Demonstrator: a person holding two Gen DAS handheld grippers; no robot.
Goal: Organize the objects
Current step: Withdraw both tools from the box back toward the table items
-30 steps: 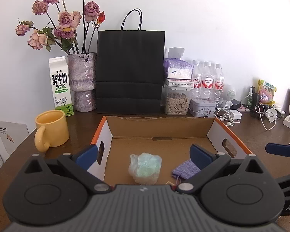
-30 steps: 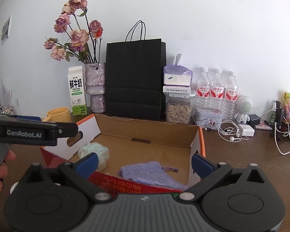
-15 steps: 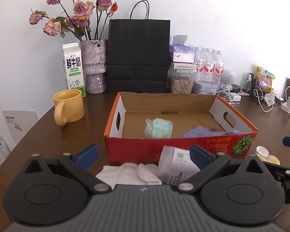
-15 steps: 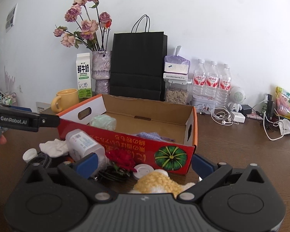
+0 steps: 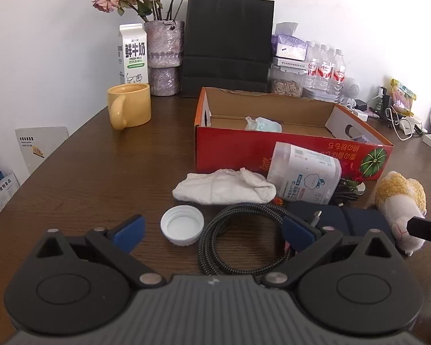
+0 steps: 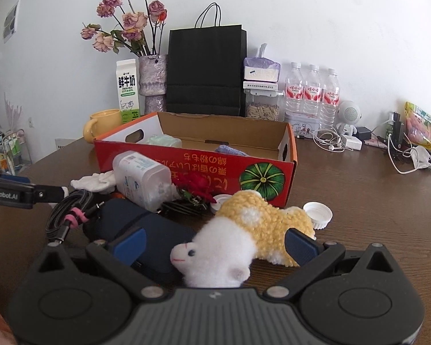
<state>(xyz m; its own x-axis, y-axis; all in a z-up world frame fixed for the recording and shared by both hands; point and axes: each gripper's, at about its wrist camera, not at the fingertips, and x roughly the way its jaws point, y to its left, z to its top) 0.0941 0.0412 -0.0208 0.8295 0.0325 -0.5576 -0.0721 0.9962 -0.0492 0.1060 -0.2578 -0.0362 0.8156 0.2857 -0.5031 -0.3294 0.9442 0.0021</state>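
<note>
A red cardboard box (image 5: 273,149) (image 6: 204,169) stands open on the brown table, with a pale green bag (image 5: 263,123) and a purple pouch (image 6: 230,149) inside. In front of it lie a white cloth (image 5: 224,187), a tipped white plastic bottle (image 5: 304,176), a red rose (image 6: 195,187) and a dark blue pouch (image 6: 146,227). My left gripper (image 5: 212,233) is open low over a white cap (image 5: 182,225) and a coiled braided cable (image 5: 244,238). My right gripper (image 6: 215,244) is open with a yellow-and-white plush sheep (image 6: 244,230) lying between its fingers, untouched.
A yellow mug (image 5: 130,105), milk carton (image 5: 133,54), flower vase (image 5: 163,57) and black paper bag (image 5: 228,46) stand behind the box. Water bottles (image 6: 311,92) and tangled chargers (image 6: 402,155) fill the back right. A second white cap (image 6: 317,214) lies beside the sheep.
Both grippers have drawn back from above the box toward the near table edge and dropped lower. The clutter in front of the box has come into view. Both stayed open.
</note>
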